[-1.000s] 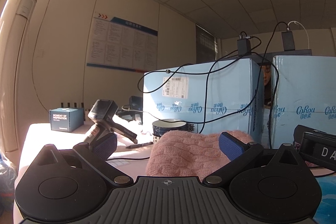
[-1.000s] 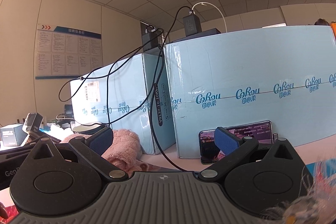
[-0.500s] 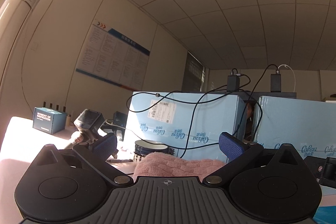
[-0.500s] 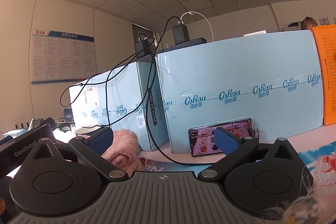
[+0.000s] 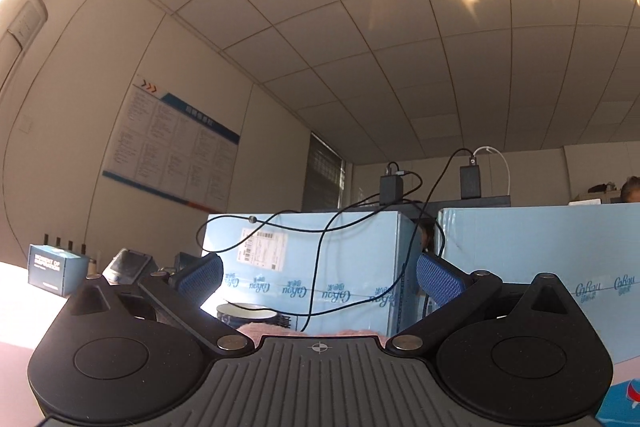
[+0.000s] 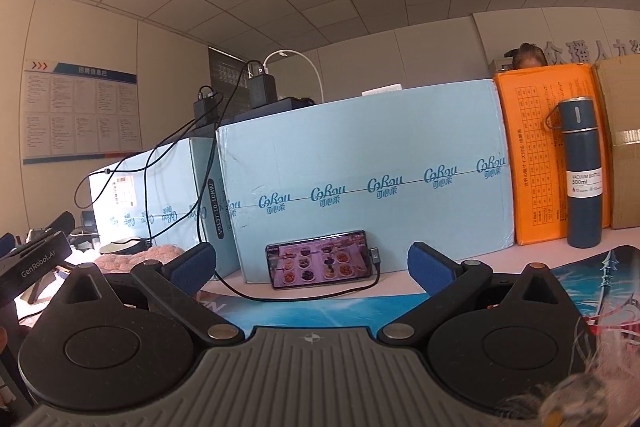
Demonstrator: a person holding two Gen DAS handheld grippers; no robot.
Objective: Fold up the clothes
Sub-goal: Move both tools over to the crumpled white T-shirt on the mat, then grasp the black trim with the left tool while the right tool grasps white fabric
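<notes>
A pink knitted garment lies bunched on the table in front of the light-blue boxes, at the left of the right wrist view. In the left wrist view only a thin strip of the pink garment shows above the gripper body. My left gripper is open and tilted up toward the ceiling, with nothing between its blue pads. My right gripper is open too, level with the table and empty, to the right of the garment. The left gripper's body shows at the left edge of the right wrist view.
Two light-blue cardboard boxes stand along the back with black cables draped over them. A phone leans on the right box. A dark-blue vacuum bottle and an orange box stand right. A bowl and a small blue box sit left.
My left gripper has tilted upward, so the garment has sunk almost out of its view. My right gripper has swung right, bringing the bottle and orange box into view.
</notes>
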